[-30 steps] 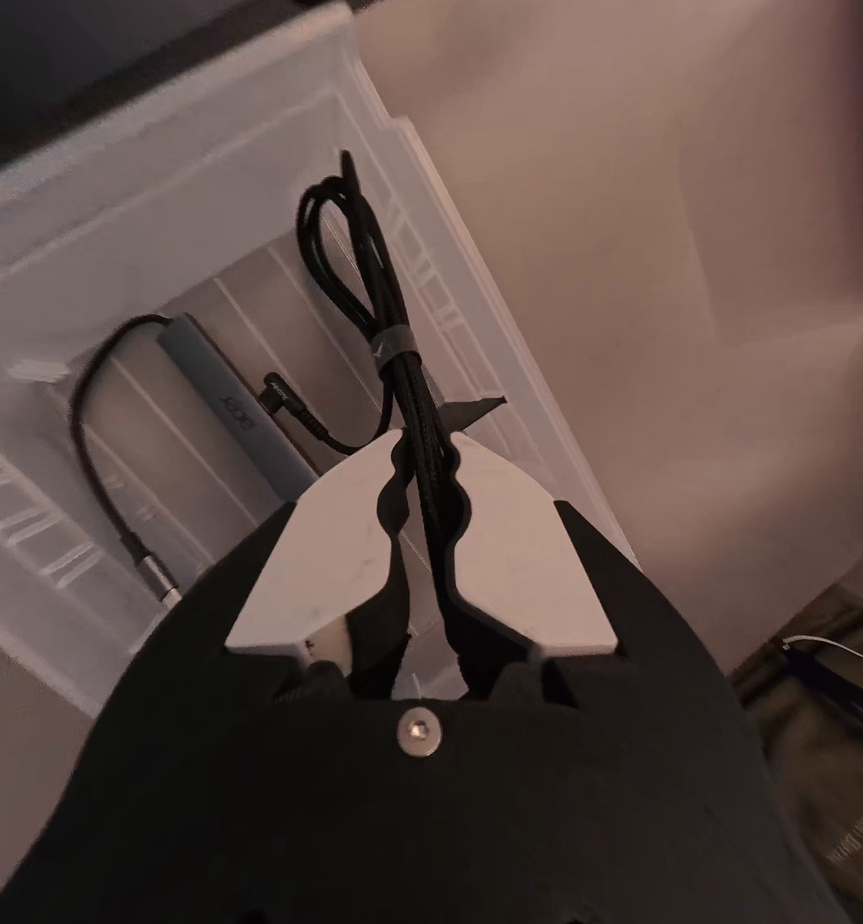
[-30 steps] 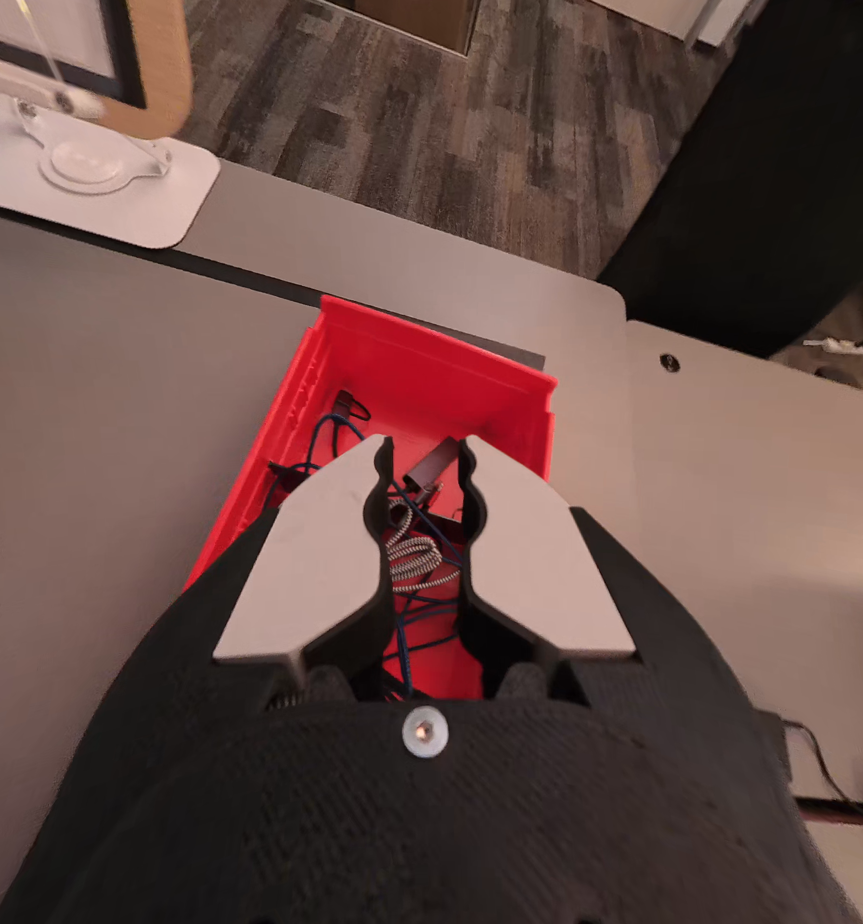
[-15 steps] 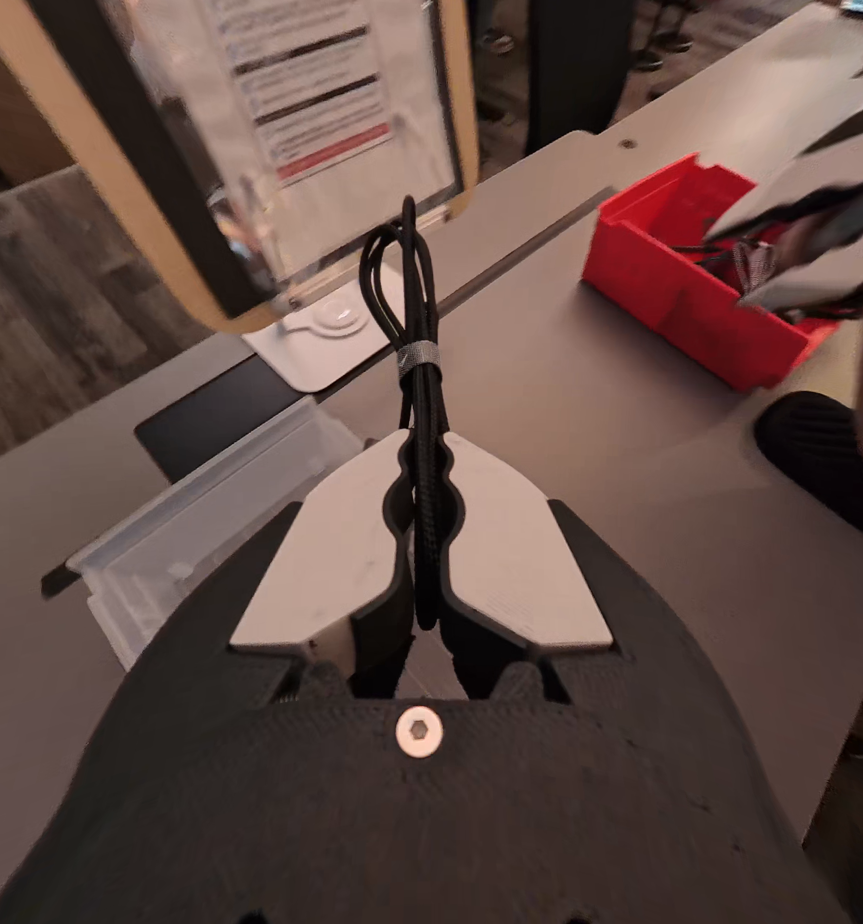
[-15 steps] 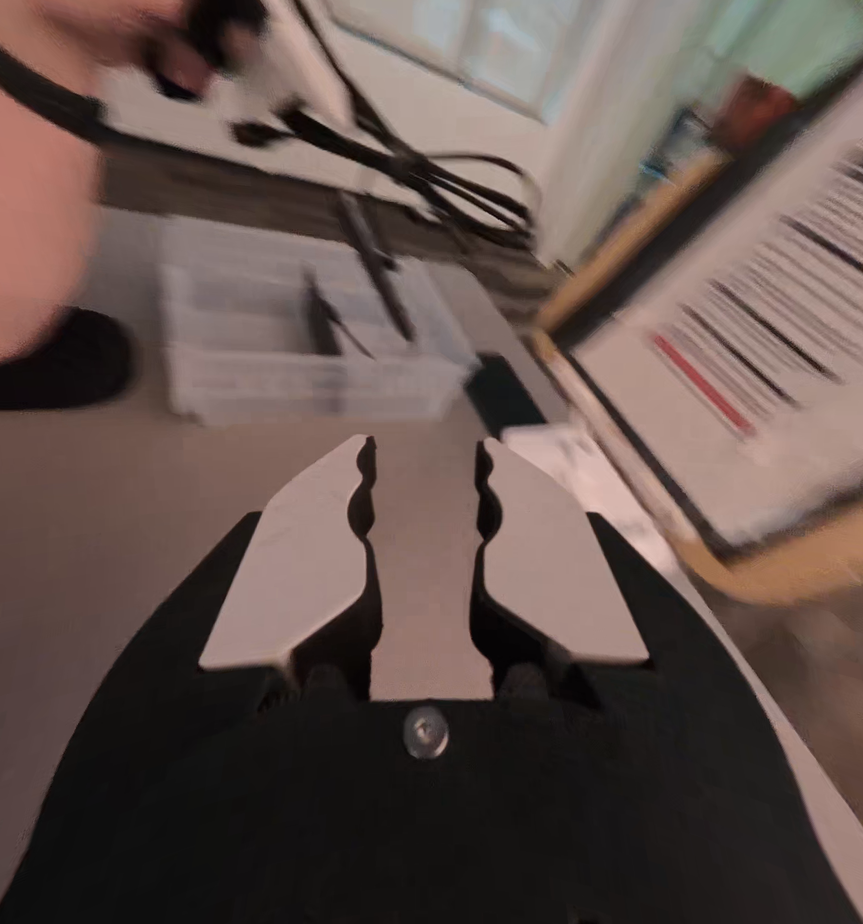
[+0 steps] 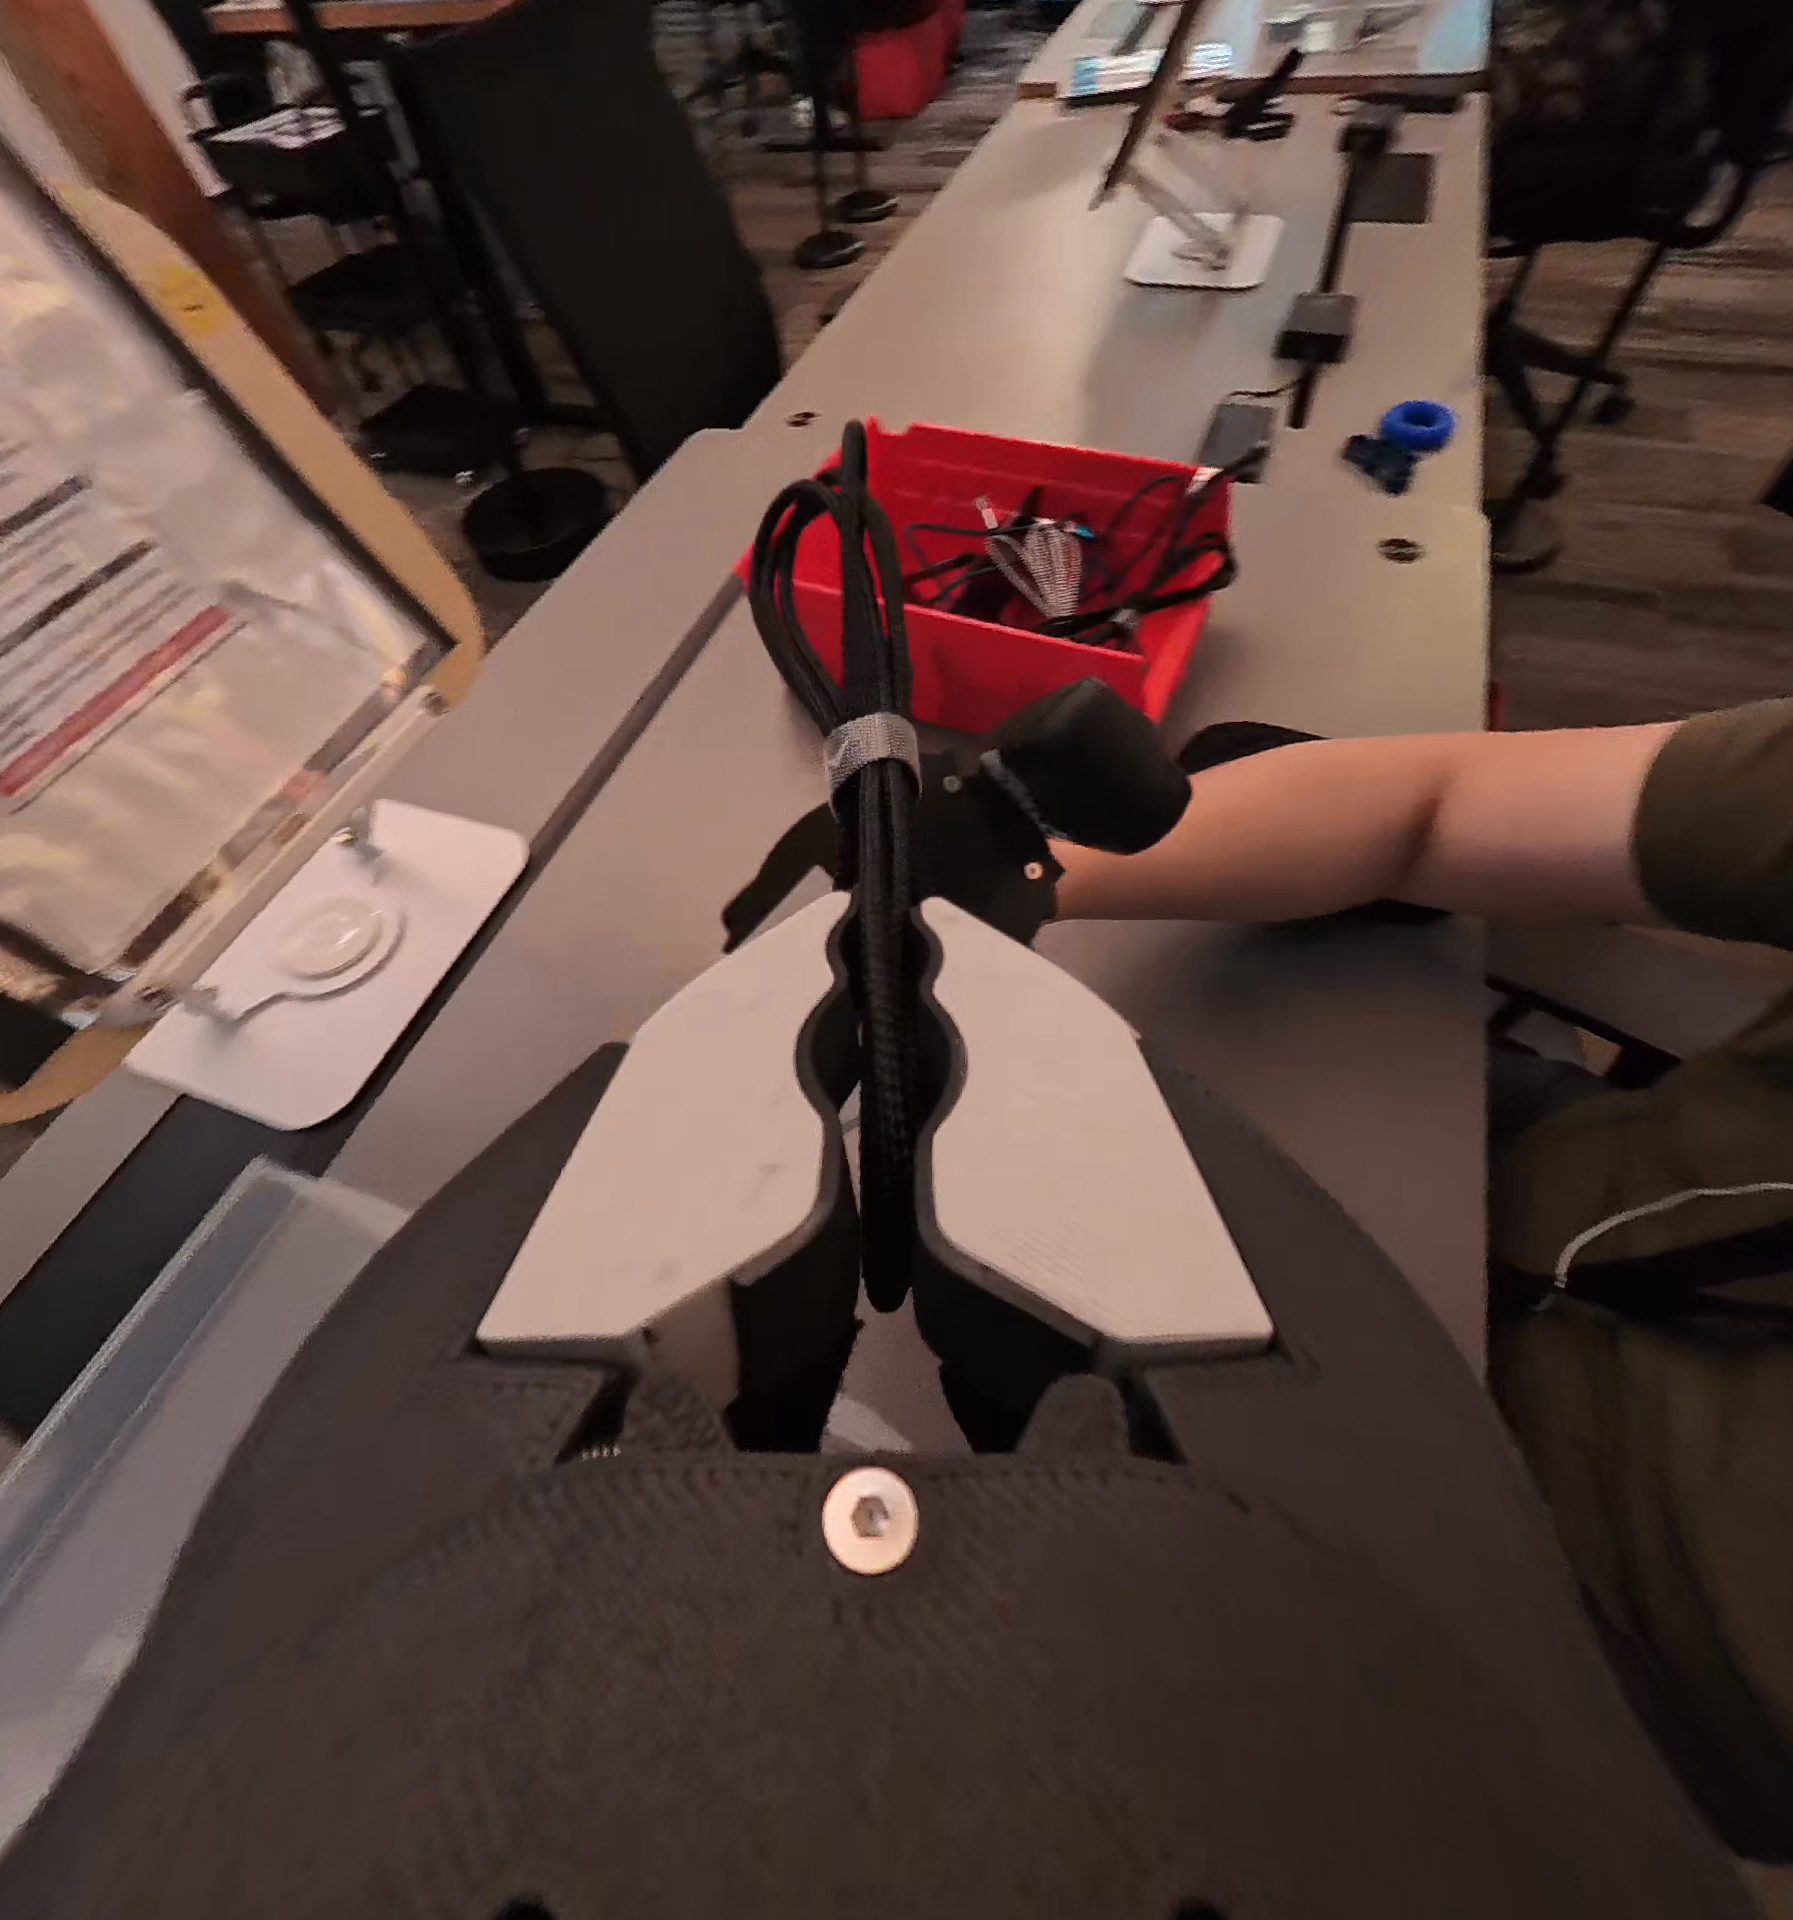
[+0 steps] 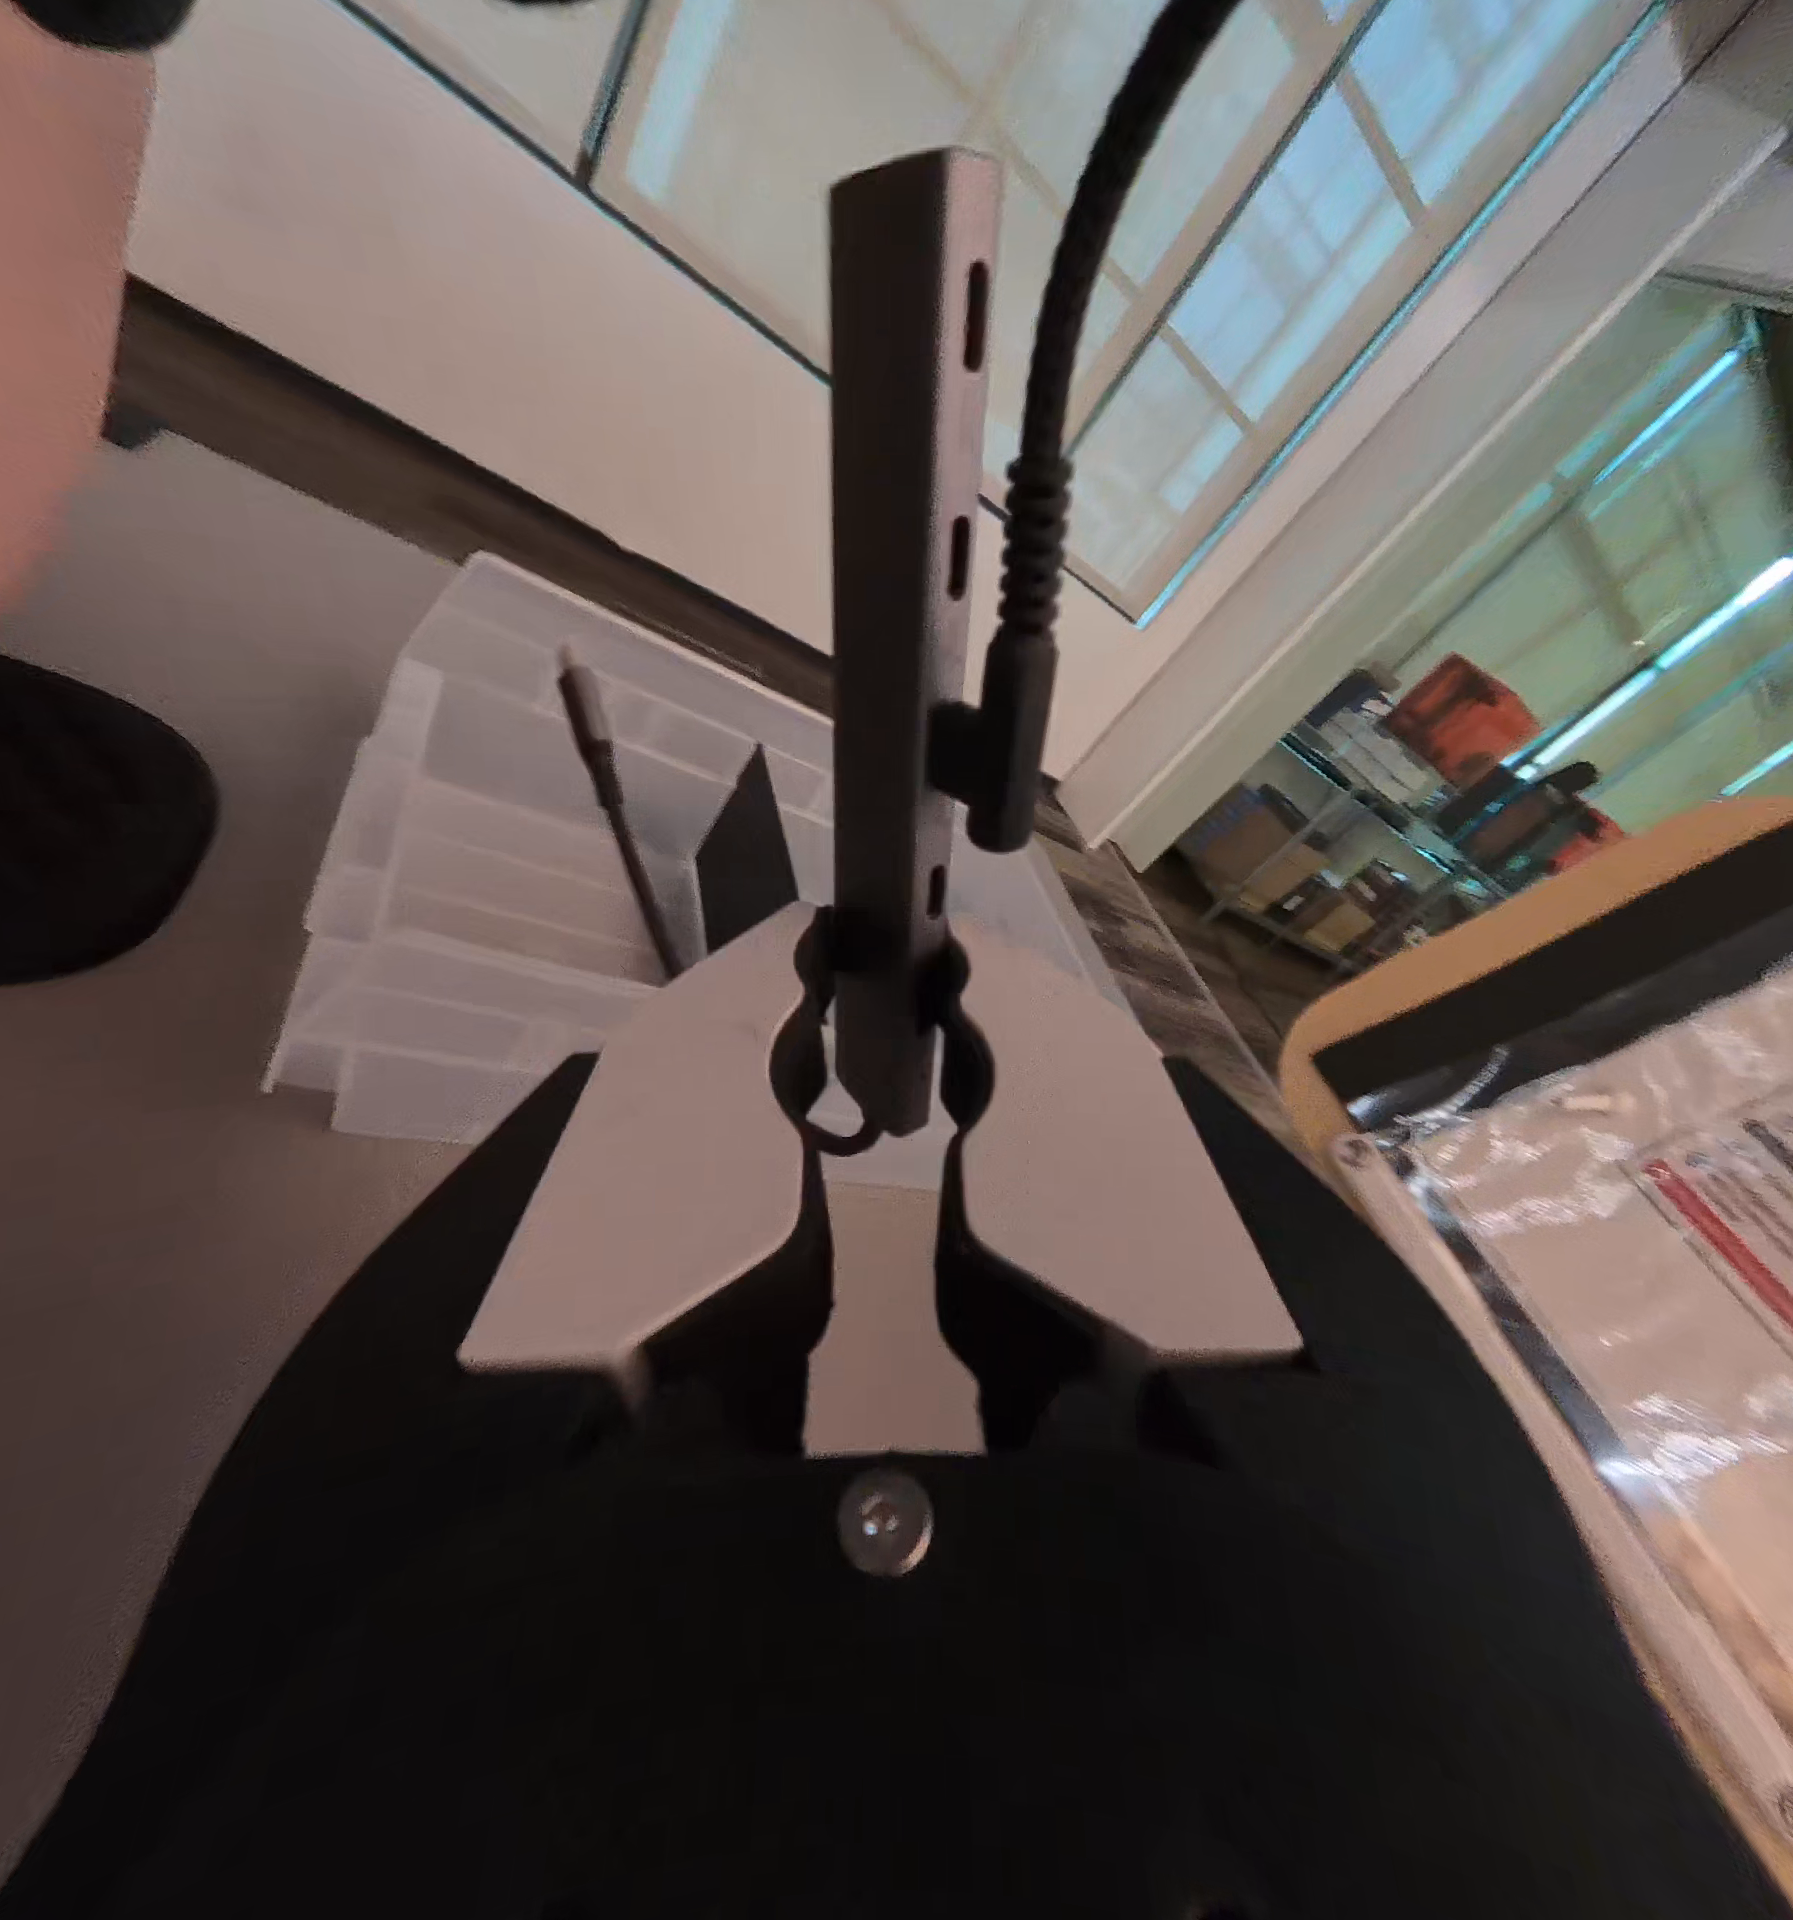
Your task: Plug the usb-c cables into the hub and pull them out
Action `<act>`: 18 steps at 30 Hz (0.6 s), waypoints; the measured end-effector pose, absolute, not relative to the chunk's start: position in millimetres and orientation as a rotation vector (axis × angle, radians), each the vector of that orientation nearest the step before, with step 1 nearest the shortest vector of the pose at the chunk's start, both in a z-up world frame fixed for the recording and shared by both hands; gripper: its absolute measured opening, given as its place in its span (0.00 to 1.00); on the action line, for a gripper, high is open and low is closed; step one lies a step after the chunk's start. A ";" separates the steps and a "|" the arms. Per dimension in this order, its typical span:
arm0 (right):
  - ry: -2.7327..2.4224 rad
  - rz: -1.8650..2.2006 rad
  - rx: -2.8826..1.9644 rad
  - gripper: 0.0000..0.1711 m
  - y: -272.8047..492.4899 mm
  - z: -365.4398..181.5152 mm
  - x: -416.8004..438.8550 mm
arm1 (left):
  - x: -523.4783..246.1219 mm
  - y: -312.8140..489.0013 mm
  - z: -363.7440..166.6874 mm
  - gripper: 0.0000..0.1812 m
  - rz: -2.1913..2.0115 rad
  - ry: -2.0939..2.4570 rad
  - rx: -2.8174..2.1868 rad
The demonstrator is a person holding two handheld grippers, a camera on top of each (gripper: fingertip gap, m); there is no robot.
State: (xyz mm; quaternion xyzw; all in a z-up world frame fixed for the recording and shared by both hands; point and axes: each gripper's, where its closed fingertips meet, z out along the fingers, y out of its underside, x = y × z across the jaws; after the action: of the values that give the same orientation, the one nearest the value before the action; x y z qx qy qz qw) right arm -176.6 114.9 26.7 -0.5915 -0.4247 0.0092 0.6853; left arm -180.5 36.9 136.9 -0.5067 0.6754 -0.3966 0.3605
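your left gripper (image 5: 879, 925) clenches a braided black cable bundle (image 5: 850, 665), strapped grey; your right gripper (image 6: 876, 935) grips a slim matte-grey hub (image 6: 897, 582), an angled plug (image 6: 996, 748) seated in its side.

Open grey desk (image 5: 1235, 1039) ahead of the left gripper (image 5: 884, 935) | blocked beyond by the right gripper (image 5: 933, 831) and forearm (image 5: 1339, 831) lying across | red bin (image 5: 1037, 665) behind them | framed sign (image 5: 144, 582) walls the left | clear bin (image 6: 518, 831) sits beneath the raised hub (image 6: 907, 582), desk beside it bare.
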 end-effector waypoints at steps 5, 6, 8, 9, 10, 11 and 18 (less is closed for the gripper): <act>-0.923 -0.045 -1.412 0.07 103.1 42.9 -148.4 | -182.0 31.4 168.0 0.29 -1.319 1.600 -1.228; -0.890 0.001 -1.427 0.08 99.4 48.5 -142.1 | -187.2 38.3 182.8 0.35 -1.382 1.506 -1.188; -0.810 0.155 -1.449 0.08 89.8 61.2 -133.5 | -202.6 56.5 209.4 0.37 -1.465 1.313 -1.083; -0.781 0.230 -1.432 0.08 83.5 69.6 -131.0 | -210.2 67.0 218.3 0.34 -1.470 1.234 -1.029; -0.758 0.300 -1.404 0.08 76.8 79.0 -129.0 | -215.7 77.5 222.6 0.31 -1.454 1.185 -0.999; -0.731 0.375 -1.381 0.08 70.2 88.5 -126.9 | -217.7 87.1 221.6 0.28 -1.433 1.170 -1.005; -0.612 0.664 -1.404 0.06 54.4 104.6 -123.7 | -174.7 73.1 186.8 0.30 -1.468 1.339 -1.129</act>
State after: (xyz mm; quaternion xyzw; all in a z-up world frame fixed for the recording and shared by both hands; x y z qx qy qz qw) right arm -123.7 54.4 104.6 -0.6231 -0.2715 0.2949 0.6716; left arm -174.7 73.1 186.8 -0.4496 0.5330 -0.5845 0.4150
